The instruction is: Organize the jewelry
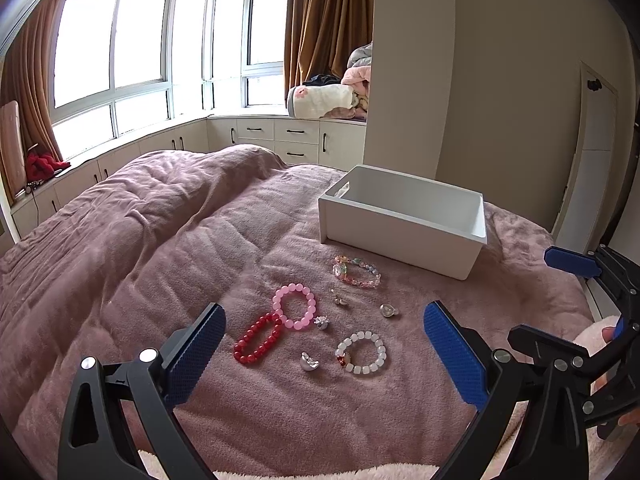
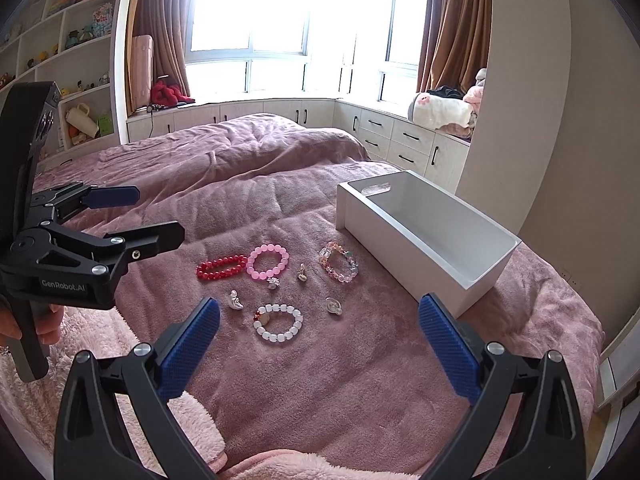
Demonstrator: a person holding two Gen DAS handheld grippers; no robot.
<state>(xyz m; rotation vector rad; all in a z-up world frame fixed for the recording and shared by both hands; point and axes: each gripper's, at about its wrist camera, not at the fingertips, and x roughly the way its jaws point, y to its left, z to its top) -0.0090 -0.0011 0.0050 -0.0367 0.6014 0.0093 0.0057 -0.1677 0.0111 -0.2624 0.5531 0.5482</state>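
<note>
Both grippers, left gripper [image 1: 324, 344] and right gripper [image 2: 320, 328], hover wide open, empty, over the bracelets [image 2: 267, 262] on the bed [image 2: 320, 380].

A dusty mauve-pink plush bedspread [image 1: 160, 240] covers the bed across the middle of the frame. On it, lower centre, lie a deep red round-bead bracelet [image 1: 257, 339], a pale pink translucent bead bracelet [image 1: 294, 306], a milky white bead bracelet [image 1: 361, 353] with a red and gold accent, and a mixed pastel crystal bracelet [image 1: 357, 271] of pink, green and amber. At centre right is a plain white rectangular plastic box [image 1: 404, 222]. Brown curtains [image 1: 328, 20] hang at the top. The black-framed left gripper [image 1: 324, 354] has blue pads [image 1: 456, 354] with a fine cross-hatch texture.
</note>
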